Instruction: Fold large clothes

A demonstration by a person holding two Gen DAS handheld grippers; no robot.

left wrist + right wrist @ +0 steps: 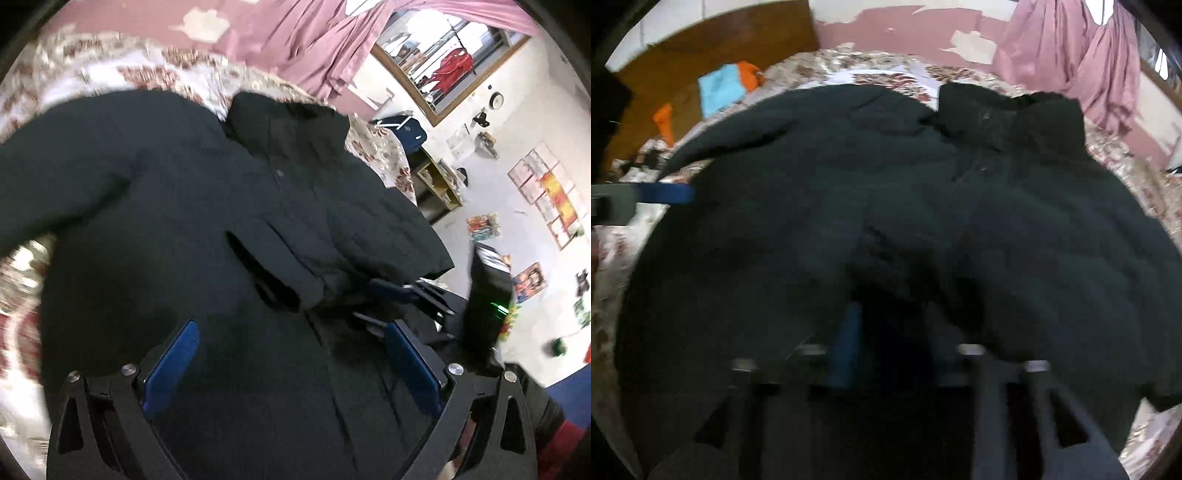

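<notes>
Black jacket [207, 206] fills the middle of both views, spread on the floral bedspread [122, 70], one sleeve folded across the front imo; rest unfolded. Left gripper [291, 365] spread, nothing pinched. Right gripper [886, 354] too blurry, can't tell.

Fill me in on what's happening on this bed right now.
A person with a handheld gripper in each hand is folding a large dark jacket spread over a floral bedspread. The left gripper hangs open above the jacket's lower part, holding nothing. The right gripper is blurred; its jaws stand apart over the fabric, apparently gripping nothing.
</notes>
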